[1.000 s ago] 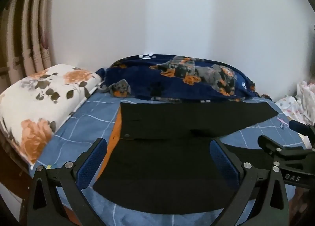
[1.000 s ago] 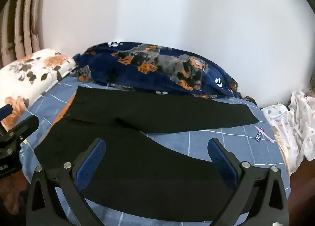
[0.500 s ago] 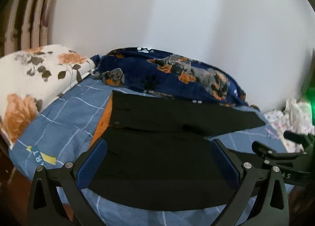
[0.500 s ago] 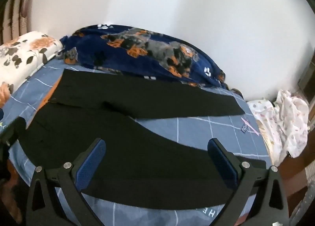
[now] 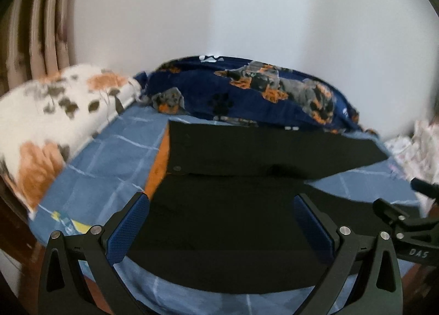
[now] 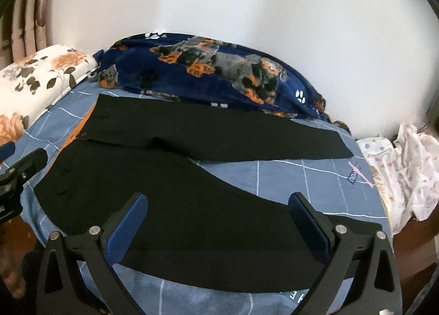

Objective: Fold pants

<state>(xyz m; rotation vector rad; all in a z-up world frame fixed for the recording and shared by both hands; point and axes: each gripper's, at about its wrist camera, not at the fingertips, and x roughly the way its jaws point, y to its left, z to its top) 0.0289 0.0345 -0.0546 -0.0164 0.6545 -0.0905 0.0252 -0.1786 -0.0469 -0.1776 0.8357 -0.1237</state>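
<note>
Black pants (image 6: 192, 172) lie flat on the blue checked bed, waistband at the left, the two legs spread apart toward the right. In the left wrist view the pants (image 5: 233, 205) fill the middle, with the waist button near the left edge. My left gripper (image 5: 219, 221) is open and empty, hovering over the near leg close to the waist. My right gripper (image 6: 219, 221) is open and empty over the near leg further right. Each gripper shows at the edge of the other's view.
A navy dog-print blanket (image 6: 219, 76) lies bunched along the back wall. A floral pillow (image 6: 35, 79) sits at the left. A white dotted cloth (image 6: 406, 167) is heaped off the bed's right end. The bed's near edge runs just below the grippers.
Both grippers have shifted slightly over the near leg, and the left view is blurred by motion. The pants have not moved. Both grippers stay open.
</note>
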